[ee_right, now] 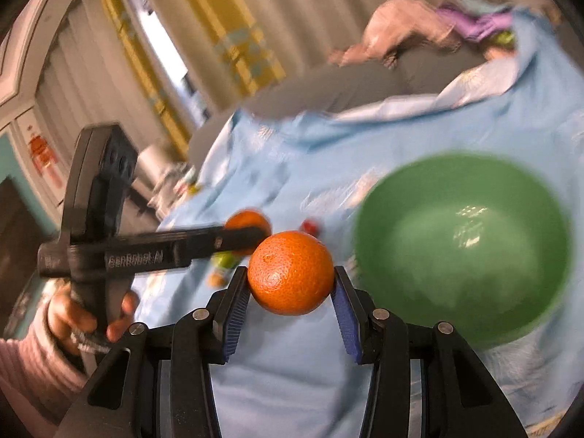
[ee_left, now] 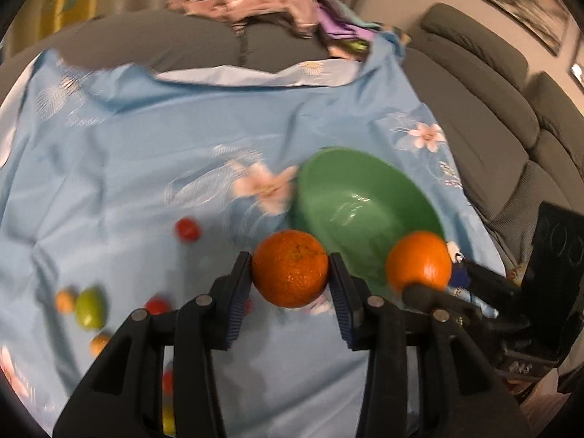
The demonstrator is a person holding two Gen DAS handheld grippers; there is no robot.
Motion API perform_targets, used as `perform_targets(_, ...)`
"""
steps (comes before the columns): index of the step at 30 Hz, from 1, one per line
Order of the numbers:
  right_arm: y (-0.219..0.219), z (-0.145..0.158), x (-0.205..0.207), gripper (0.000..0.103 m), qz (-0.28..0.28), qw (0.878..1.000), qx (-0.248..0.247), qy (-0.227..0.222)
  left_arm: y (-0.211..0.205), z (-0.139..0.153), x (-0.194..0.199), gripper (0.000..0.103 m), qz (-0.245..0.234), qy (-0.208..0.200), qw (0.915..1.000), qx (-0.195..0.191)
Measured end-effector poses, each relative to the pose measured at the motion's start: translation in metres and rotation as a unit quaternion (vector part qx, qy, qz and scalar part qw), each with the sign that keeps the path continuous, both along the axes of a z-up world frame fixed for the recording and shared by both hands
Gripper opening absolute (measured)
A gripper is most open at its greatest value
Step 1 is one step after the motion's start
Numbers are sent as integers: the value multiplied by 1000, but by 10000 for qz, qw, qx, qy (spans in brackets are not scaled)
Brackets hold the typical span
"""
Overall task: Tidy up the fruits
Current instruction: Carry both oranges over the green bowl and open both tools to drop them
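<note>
My left gripper (ee_left: 291, 268) is shut on an orange (ee_left: 290, 268), held above the blue flowered cloth (ee_left: 146, 153). My right gripper (ee_right: 291, 279) is shut on a second orange (ee_right: 291, 277); in the left wrist view that orange (ee_left: 419, 261) hangs over the near rim of the green bowl (ee_left: 365, 204). The bowl (ee_right: 463, 244) is empty and lies to the right of the right gripper. In the right wrist view the left gripper (ee_right: 255, 235) reaches in from the left with its orange (ee_right: 246, 221), held by a hand (ee_right: 91, 314).
Small fruits lie on the cloth at the left: a red one (ee_left: 187, 229), a green one (ee_left: 90, 308), small orange ones (ee_left: 65, 301) and another red one (ee_left: 157, 306). A grey sofa (ee_left: 492, 116) borders the cloth, with piled clothes (ee_left: 262, 0) at the back.
</note>
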State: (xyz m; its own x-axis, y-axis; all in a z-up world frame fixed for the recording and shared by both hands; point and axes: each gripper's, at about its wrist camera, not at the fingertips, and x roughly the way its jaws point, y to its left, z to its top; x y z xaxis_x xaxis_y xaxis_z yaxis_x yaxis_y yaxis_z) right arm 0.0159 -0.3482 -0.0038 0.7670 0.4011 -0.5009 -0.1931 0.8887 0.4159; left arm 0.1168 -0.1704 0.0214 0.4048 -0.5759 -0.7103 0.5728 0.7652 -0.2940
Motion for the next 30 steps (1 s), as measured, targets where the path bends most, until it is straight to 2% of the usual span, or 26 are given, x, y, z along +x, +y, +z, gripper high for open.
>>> perform_targets(2,-17,3,2,47,-500,9982,-317,46,-19,2,3,42,-164,-47,9999,-26)
perform_targets(6,-36,0,8,46,-928,9940,-554,180,-63,0,8,42,-478,-158,9987,127)
perform_targets(9,-41,-3,16,47,-1159,9889,-852,363,-80,-8,16,42,-531,31,9982,263)
perform_targets(13,-46,-13,23,47,-1283,9836,-1125,582,-93,-17,19,42,-535,96,9974,478)
perform_targets(17,-48,-20,26,47,-1264,9825,-1130,774,-99,-28,24,43,-449,171,9962,721)
perform_targets(19,-47,-24,28,47,-1282,9804,-1206,880,-99,-29,24,42,-408,168,9964,717)
perform_targets(20,-47,-25,29,47,-1294,9794,-1257,913,-98,-29,24,44,-408,156,9966,698)
perform_targets(23,-45,-21,29,47,-1372,9761,-1429,890,-96,-23,22,62,-424,80,9972,612)
perform_targets(28,-43,-12,24,49,-1508,9719,-1605,831,-87,-7,14,66,-340,-144,9979,532)
perform_targets(30,-40,-8,20,49,-1451,9740,-1548,792,-72,0,9,72,-203,-194,9985,461)
